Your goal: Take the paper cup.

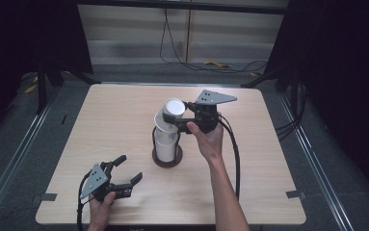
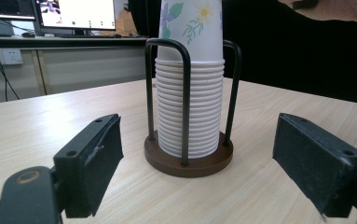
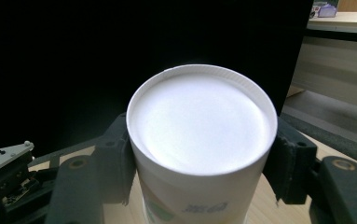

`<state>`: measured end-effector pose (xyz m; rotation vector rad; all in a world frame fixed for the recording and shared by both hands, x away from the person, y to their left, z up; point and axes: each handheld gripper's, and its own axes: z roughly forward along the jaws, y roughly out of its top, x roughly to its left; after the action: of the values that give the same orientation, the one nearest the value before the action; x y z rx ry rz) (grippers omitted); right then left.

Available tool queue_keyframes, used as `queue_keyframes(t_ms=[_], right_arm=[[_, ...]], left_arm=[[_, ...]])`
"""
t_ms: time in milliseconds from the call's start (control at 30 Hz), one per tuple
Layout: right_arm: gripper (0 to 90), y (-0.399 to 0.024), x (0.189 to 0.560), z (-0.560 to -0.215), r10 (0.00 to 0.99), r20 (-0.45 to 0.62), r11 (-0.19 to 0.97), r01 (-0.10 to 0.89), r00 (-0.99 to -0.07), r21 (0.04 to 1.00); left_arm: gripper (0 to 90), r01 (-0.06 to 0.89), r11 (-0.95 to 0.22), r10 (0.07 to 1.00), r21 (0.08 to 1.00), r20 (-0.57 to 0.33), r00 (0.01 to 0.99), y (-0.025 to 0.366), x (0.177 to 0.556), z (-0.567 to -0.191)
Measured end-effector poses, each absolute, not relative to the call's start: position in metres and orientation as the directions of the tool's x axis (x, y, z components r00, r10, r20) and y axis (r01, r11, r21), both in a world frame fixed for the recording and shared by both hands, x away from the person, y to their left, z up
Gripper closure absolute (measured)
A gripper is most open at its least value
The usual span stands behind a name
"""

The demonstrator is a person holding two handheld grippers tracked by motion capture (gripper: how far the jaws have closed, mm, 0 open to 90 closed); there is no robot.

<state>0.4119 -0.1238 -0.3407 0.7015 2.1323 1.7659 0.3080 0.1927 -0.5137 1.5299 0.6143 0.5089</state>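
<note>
Right gripper (image 1: 181, 119) is clamped on the top paper cup (image 3: 199, 140), its two pads pressing the cup's sides just under the upturned base. That cup sits tilted at the head of the cup stack (image 2: 190, 112), which stands upside down in the wire holder (image 2: 188, 156) near the middle of the table (image 1: 124, 120). To free one cup cleanly, I judge the pull should follow the stack's axis, straight up between the holder's wire loops, with a light squeeze so the wall does not buckle or drag the next cup along. The right forearm reaches in from the near edge, wrist bent toward the stack. Left gripper (image 1: 123, 172) rests with jaws wide apart near the near-left corner, aimed at the holder.
</note>
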Motion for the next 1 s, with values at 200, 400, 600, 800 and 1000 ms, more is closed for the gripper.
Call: queue_keyframes(t_ms=[200,400,600,800,1000], right_arm=[[35.5,-0.133,0.408,-0.341,0.524,0.123,0.082,0.194,-0.843,0.978],[35.7,-0.144,0.402,-0.34,0.536,0.124,0.065,0.187,-0.835,0.98],[35.8,-0.155,0.395,-0.341,0.543,0.139,0.045,0.193,-0.828,0.98],[36.0,-0.167,0.387,-0.348,0.558,0.146,0.04,0.203,-0.817,0.978],[36.1,-0.177,0.379,-0.353,0.561,0.157,0.031,0.21,-0.813,0.977]], left_arm=[[15.4,0.083,-0.005,0.661,0.997,-0.059,0.748,0.192,0.309,-0.513],[15.7,0.1,-0.006,0.649,0.995,-0.072,0.757,0.191,0.312,-0.513],[15.7,0.122,-0.04,0.629,0.992,-0.069,0.774,0.188,0.317,-0.512],[15.7,0.143,-0.061,0.611,0.988,-0.077,0.788,0.179,0.32,-0.511],[15.4,0.134,-0.065,0.587,0.989,-0.07,0.806,0.172,0.32,-0.504]])
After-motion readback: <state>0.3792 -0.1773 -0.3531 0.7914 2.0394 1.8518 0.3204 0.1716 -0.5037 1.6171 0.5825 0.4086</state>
